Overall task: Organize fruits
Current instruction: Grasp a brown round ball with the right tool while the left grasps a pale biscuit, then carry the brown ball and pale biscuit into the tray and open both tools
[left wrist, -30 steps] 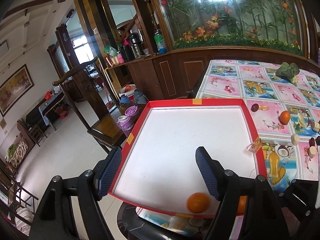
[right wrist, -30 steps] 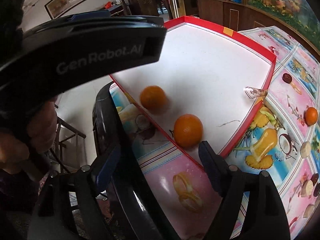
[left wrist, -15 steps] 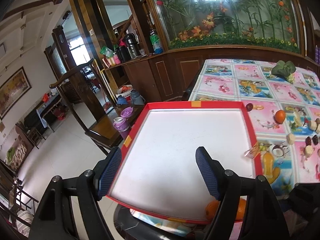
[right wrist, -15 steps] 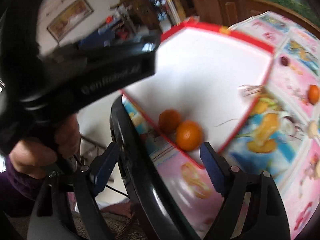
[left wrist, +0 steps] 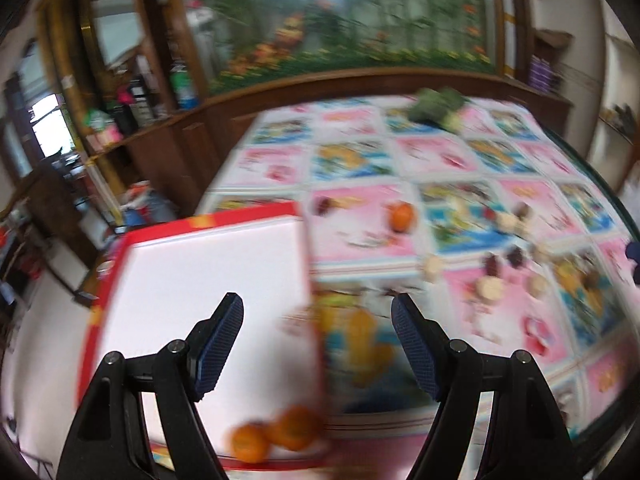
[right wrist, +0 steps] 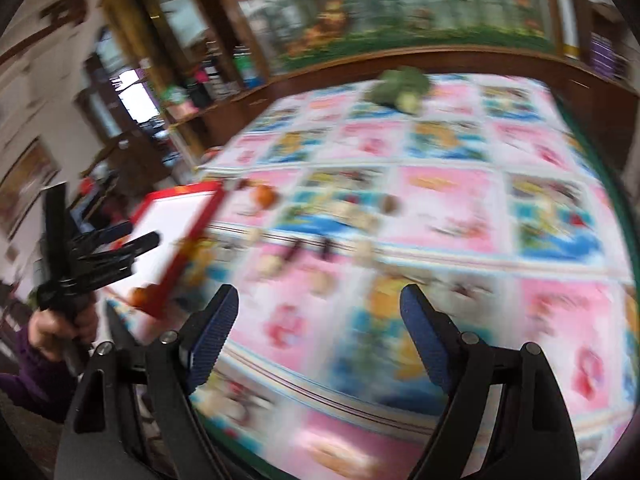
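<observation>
Both views are motion-blurred. Two oranges (left wrist: 274, 436) lie side by side in the near right corner of the red-rimmed white tray (left wrist: 124, 256). My left gripper (left wrist: 316, 316) hangs open and empty above the tray's right rim. A third orange (left wrist: 401, 217) sits on the patterned tablecloth beyond the tray, among several small pale and dark fruits (left wrist: 491, 289). In the right wrist view my right gripper (right wrist: 318, 308) is open and empty over the cloth, the tray (right wrist: 208, 216) lying far to its left, the loose orange (right wrist: 265, 196) beyond it.
A green leafy bundle (left wrist: 436, 109) lies at the table's far side. A wooden cabinet with a flower mural (left wrist: 360, 76) backs the table. A hand in a purple sleeve (right wrist: 60, 328) holds the other gripper at the left. The table's dark rim (right wrist: 624, 216) curves at the right.
Both grippers have swung right, away from the tray toward the tablecloth. The two oranges that were apart a second ago now rest together in the tray's near corner. Both stay open.
</observation>
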